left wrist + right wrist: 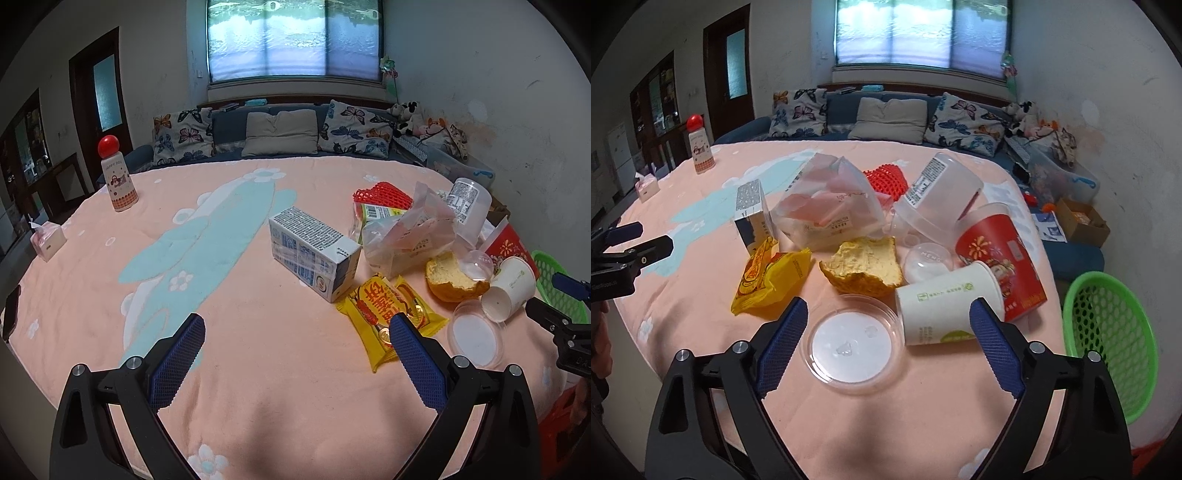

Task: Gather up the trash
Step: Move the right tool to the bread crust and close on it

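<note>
A pile of trash lies on the pink tablecloth: a milk carton, a yellow wrapper, a bitten piece of bread, a clear bag, a clear jar, a red cup, a white paper cup on its side and a clear lid. My right gripper is open just above the lid, its right fingertip in front of the paper cup. Nearer than the carton and left of the wrapper, my left gripper hovers open and empty.
A green basket stands off the table's right edge. A bottle with a red cap and a tissue pack sit at the far left, a dark phone at the left edge. A sofa runs behind the table.
</note>
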A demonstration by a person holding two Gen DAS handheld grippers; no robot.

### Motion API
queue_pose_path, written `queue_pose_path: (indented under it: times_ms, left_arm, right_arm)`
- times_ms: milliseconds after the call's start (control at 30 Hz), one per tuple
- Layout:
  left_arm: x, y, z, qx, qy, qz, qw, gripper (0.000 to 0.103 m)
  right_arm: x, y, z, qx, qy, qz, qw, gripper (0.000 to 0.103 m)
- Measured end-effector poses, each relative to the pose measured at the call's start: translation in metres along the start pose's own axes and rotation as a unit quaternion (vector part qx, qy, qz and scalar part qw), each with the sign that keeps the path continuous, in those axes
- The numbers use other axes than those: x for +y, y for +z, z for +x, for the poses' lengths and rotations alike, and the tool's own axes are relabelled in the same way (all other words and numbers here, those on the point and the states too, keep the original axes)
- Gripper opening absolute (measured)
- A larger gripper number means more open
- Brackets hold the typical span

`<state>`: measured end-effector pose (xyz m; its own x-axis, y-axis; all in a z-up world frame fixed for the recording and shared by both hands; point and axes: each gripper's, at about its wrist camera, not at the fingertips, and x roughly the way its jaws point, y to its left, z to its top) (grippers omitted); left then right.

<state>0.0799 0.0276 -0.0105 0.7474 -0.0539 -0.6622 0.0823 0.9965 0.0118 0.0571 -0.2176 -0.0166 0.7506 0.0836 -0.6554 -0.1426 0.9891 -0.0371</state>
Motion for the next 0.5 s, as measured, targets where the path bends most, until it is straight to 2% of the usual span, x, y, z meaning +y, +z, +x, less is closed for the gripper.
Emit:
queue_pose_path:
  times_ms: [300,500]
  left_arm:
    - [0.009,0.007,0.009,0.003,0.004,-0.008,1.0000,0.097]
    - [0.019,0.007,0.019,0.010,0.008,-0.018,0.9998,0.097]
  right_arm:
    - [0.015,0.023,0.023,0.005,0.031,-0.034,0.999,0.082]
    - [0.022,0.029,0.053,0.042,0.054,-0.057,0.996,0.076]
